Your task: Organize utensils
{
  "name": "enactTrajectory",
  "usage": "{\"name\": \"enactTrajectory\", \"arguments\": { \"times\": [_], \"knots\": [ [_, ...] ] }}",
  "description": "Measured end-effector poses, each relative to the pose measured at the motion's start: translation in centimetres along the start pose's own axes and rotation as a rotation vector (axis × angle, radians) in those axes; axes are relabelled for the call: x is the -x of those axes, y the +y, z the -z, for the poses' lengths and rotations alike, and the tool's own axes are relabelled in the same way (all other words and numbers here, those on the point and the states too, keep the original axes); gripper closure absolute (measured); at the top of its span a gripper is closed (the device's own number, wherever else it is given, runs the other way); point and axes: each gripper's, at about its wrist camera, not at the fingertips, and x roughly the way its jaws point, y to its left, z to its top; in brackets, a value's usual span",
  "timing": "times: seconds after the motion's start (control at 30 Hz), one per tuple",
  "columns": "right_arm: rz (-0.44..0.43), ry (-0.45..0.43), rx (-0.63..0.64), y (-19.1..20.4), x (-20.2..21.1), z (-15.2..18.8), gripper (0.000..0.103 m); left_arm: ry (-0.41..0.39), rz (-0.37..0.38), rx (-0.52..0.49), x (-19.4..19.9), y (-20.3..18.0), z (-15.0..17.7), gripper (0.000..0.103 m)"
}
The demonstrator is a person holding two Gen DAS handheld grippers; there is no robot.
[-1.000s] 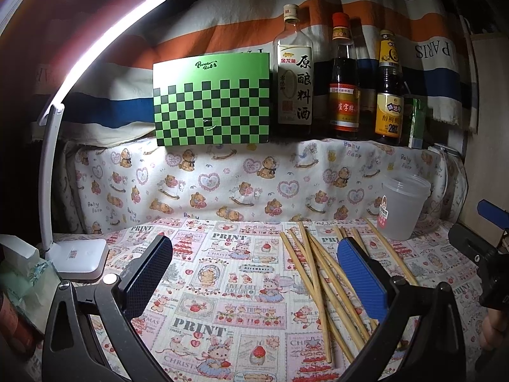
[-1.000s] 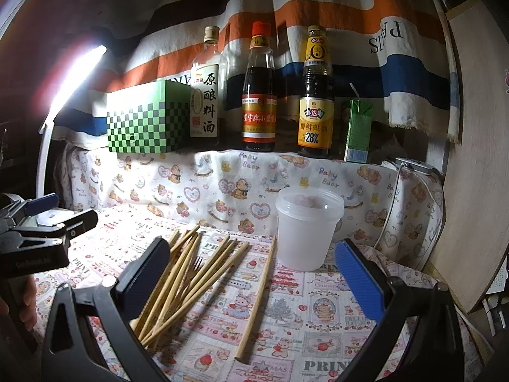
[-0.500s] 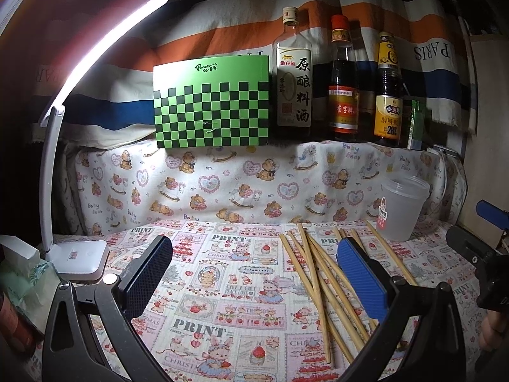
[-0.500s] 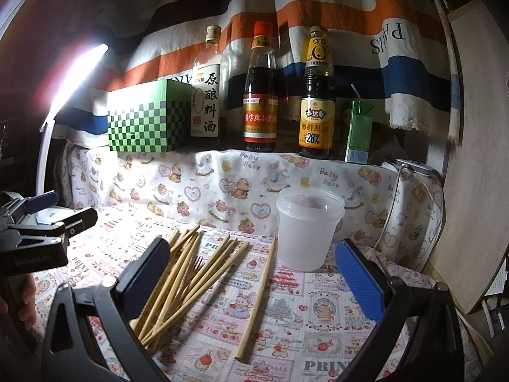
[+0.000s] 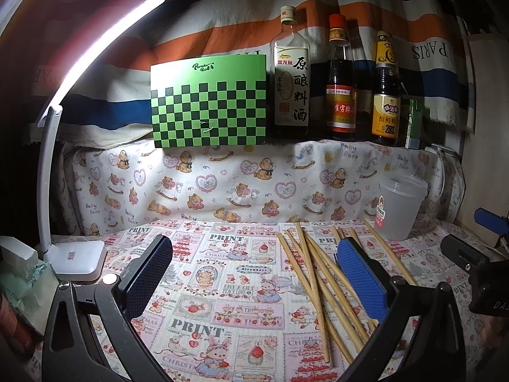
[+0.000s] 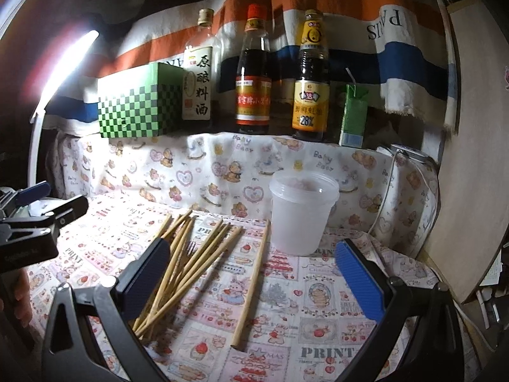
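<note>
Chopsticks (image 6: 191, 264) lie loose in a fan on the printed tablecloth (image 5: 222, 286), one apart just beside the empty plastic cup (image 6: 302, 213); a small fork (image 6: 190, 248) peeks among them. Over the last second we see almost nothing shift, so sorting has not begun. Our left gripper (image 5: 254, 273) and right gripper (image 6: 248, 273) hover with fingers spread wide, holding nothing.
</note>
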Motion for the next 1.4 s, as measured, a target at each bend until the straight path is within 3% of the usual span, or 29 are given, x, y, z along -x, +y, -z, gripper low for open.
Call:
{"name": "enactTrajectory", "arguments": {
  "times": [0.5,0.9,1.4],
  "knots": [
    [-0.006,-0.097,0.083,1.9,2.1,0.1,0.000,0.022,-0.001,-0.004,-0.4,-0.1,0.0,0.000],
    [0.001,-0.092,0.080,1.8,2.1,0.0,0.000,0.060,0.000,0.032,-1.2,0.7,0.0,0.000],
    [0.010,-0.067,0.065,1.5,1.9,0.0,0.000,0.024,-0.019,0.010,-0.4,0.3,0.0,0.000]
  ]
}}
